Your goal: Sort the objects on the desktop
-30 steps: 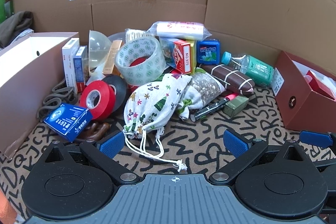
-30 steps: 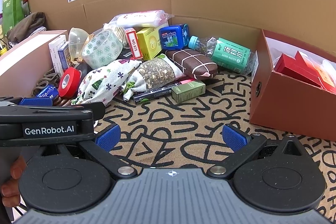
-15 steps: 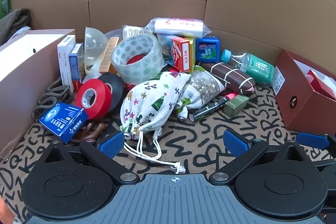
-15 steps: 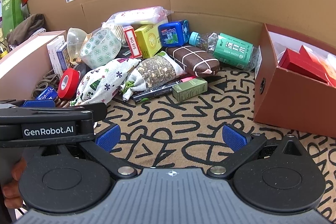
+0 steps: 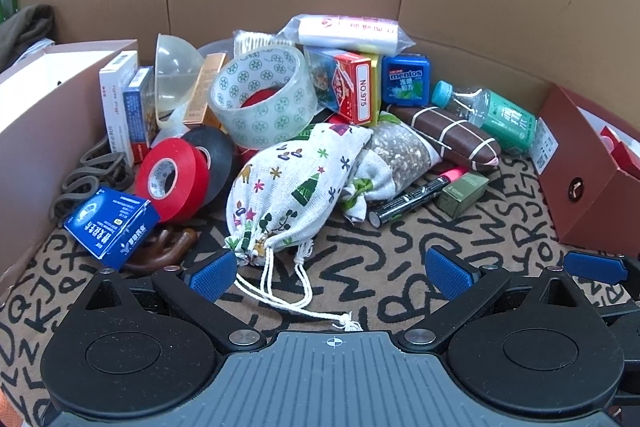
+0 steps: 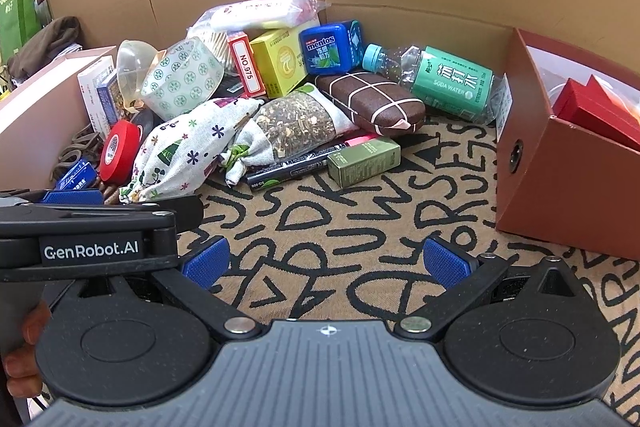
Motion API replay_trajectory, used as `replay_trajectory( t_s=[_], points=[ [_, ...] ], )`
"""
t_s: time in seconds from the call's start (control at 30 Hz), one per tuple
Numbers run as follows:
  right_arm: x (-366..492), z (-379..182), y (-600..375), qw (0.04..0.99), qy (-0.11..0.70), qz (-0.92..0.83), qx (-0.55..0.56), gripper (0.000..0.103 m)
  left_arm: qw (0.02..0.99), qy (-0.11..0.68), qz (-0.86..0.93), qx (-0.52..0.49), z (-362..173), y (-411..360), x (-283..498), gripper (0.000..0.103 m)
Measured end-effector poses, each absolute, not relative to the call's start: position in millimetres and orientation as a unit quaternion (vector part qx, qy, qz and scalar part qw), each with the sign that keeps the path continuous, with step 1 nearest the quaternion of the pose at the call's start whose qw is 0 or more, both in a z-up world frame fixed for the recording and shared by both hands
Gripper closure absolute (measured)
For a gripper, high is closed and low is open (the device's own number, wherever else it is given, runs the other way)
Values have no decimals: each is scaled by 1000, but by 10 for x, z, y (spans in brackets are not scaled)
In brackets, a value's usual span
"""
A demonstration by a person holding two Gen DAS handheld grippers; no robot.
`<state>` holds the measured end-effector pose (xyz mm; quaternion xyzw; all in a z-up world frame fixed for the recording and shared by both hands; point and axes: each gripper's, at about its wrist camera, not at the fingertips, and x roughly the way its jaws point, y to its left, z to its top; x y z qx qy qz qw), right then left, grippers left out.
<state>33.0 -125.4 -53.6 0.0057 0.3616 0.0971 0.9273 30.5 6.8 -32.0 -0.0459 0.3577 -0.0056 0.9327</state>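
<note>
Both claws gape wide and empty: the left claw (image 5: 330,269) over the drawstring of the pouch (image 5: 294,187), the right claw (image 6: 326,263) above bare mat (image 6: 360,227). Beyond lie the marker (image 6: 296,163), green box (image 6: 364,161) and bottle (image 6: 436,81); a red box (image 6: 560,183) stands at right.

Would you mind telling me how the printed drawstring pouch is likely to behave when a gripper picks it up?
The printed drawstring pouch looks like soft cloth, bulging unevenly, so it will probably sag and deform rather than stay stiff. Its loose cords trail on the mat and may drag or snag. It leans on the grain sachet, which might shift when the pouch lifts.
</note>
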Motion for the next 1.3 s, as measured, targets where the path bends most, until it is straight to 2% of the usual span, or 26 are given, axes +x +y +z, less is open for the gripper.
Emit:
replay_trajectory(
  t_s=[0.53, 0.63, 0.9, 1.1, 1.2, 1.3],
  points=[
    [612, -727, -1348, 925, 369, 90, 20, 1, 932, 357, 6, -61, -511, 244, 553, 0],
    [708, -802, -1375, 922, 374, 91, 31, 1, 932, 357, 8, -66, -548, 312, 613, 3],
    [891, -925, -1325, 924, 366, 108, 24, 1, 928, 367, 2, -67, -593, 387, 723, 15],
    [942, -929, -1253, 921, 358, 151, 35, 2, 926, 375, 10, -52, -661, 417, 791, 29],
    [954, -908, -1225, 918, 356, 169, 51, 5, 923, 380, 8, -55, -701, 450, 816, 44],
    [965, -887, -1197, 914, 354, 187, 67, 11, 924, 380, 3, -53, -705, 466, 802, 47]
  ],
)
